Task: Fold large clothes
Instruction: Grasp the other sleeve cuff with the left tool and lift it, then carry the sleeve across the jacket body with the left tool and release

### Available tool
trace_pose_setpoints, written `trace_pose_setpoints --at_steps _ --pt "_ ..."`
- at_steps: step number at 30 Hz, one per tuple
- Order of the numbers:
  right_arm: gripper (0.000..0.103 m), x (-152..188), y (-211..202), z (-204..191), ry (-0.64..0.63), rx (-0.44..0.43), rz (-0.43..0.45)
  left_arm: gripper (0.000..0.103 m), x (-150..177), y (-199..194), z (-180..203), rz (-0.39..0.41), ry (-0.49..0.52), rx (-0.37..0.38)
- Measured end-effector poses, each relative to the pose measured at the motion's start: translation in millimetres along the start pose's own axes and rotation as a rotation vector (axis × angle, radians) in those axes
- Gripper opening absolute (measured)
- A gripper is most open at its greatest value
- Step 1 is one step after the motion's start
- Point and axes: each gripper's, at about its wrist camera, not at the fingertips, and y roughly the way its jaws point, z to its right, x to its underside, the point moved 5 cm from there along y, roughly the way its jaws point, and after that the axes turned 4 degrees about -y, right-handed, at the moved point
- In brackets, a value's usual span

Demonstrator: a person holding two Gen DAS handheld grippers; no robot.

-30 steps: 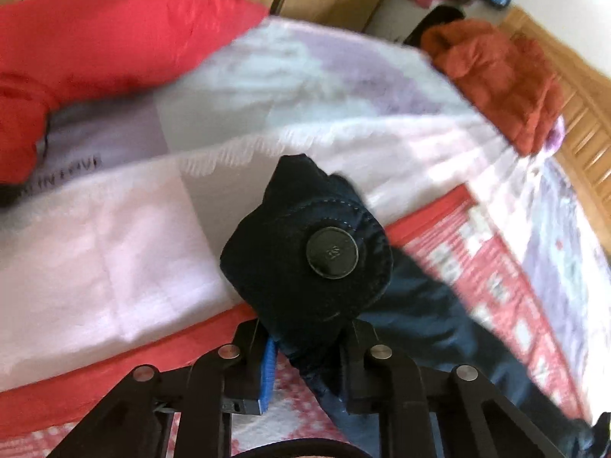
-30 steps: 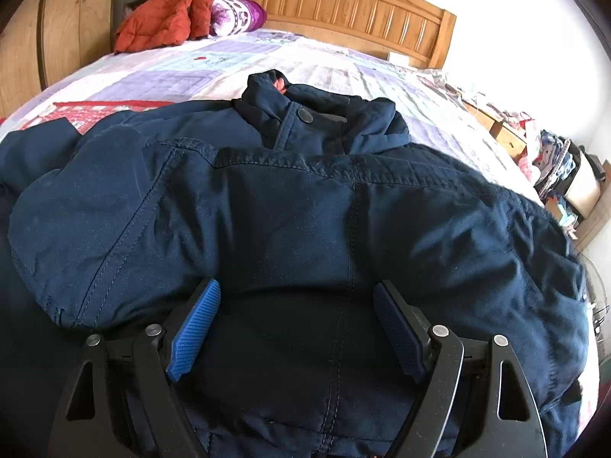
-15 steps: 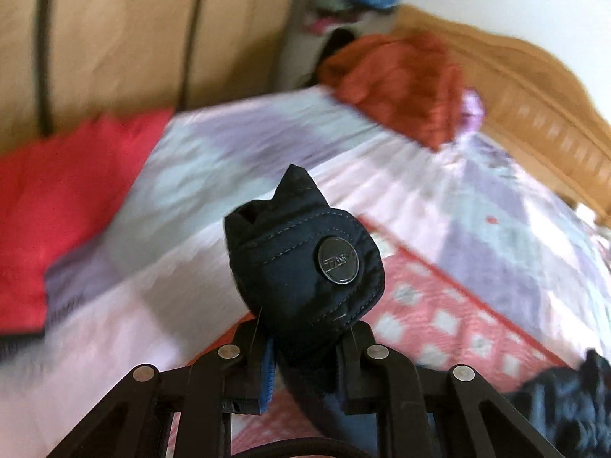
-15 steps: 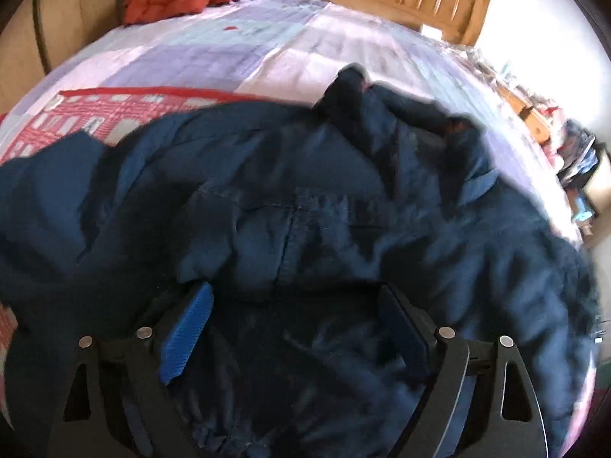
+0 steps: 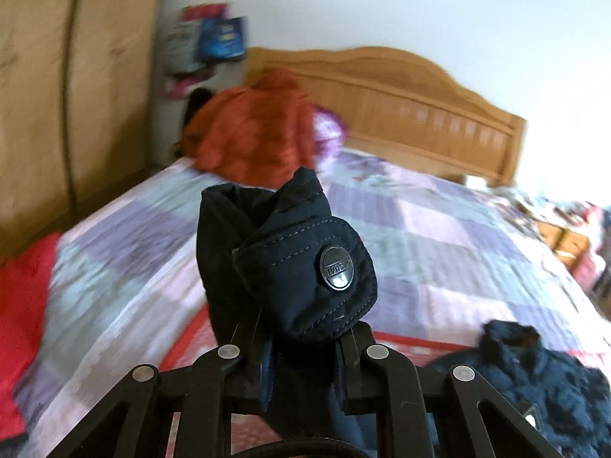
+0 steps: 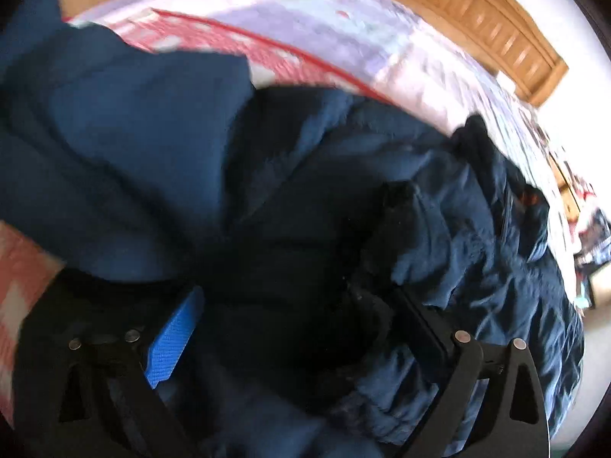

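A navy jacket (image 6: 133, 160) lies bunched on the bed. My left gripper (image 5: 305, 355) is shut on its cuff (image 5: 290, 263), a dark fold with a metal snap button (image 5: 337, 273), and holds it up above the bed. The rest of the jacket shows crumpled at the lower right of the left wrist view (image 5: 534, 374). My right gripper (image 6: 290, 328) is open, its jaws wide apart, low over the jacket's body. One blue pad (image 6: 173, 339) shows; the other finger is partly hidden by dark fabric.
The bed has a pastel patchwork quilt (image 5: 439, 236) and a red checked blanket (image 6: 214, 42). An orange-red jacket (image 5: 248, 137) and purple item lie by the wooden headboard (image 5: 420, 114). A red garment (image 5: 23, 305) lies at the left. A wooden wardrobe (image 5: 57, 76) stands left.
My left gripper has lifted the cuff and swung toward the headboard. The jacket, flat a second ago, is now rumpled and pulled up under my right gripper.
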Motion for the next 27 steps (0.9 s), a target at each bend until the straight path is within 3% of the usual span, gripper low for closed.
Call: trace_pose_setpoints --at_steps 3,7,13,17,21,23,27 --pt "0.100 16.2 -39.9 14.1 0.053 -0.070 0.106 0.019 -5.4 -1.3 50.8 0.002 0.068 0.072" --pt "0.100 48.1 -86.8 46.6 0.124 -0.087 0.204 0.019 -7.3 4.5 127.6 -0.012 0.145 0.168" --pt "0.100 116.9 -129.0 113.0 0.183 -0.007 0.229 0.019 21.5 31.1 273.0 -0.079 0.248 0.332" --pt "0.100 176.8 -141.6 166.6 0.228 0.031 0.189 0.019 63.8 54.1 371.5 -0.141 0.258 0.439" --pt "0.100 232.3 -154.1 216.3 0.294 0.062 0.165 0.019 112.6 82.3 443.4 -0.208 0.257 0.496" --pt "0.100 258.5 -158.1 241.1 0.329 0.075 0.158 0.019 152.4 99.6 479.5 -0.257 0.277 0.505" --pt "0.100 317.0 -171.3 280.5 0.397 0.087 0.136 0.018 251.6 141.2 532.0 -0.383 0.359 0.444"
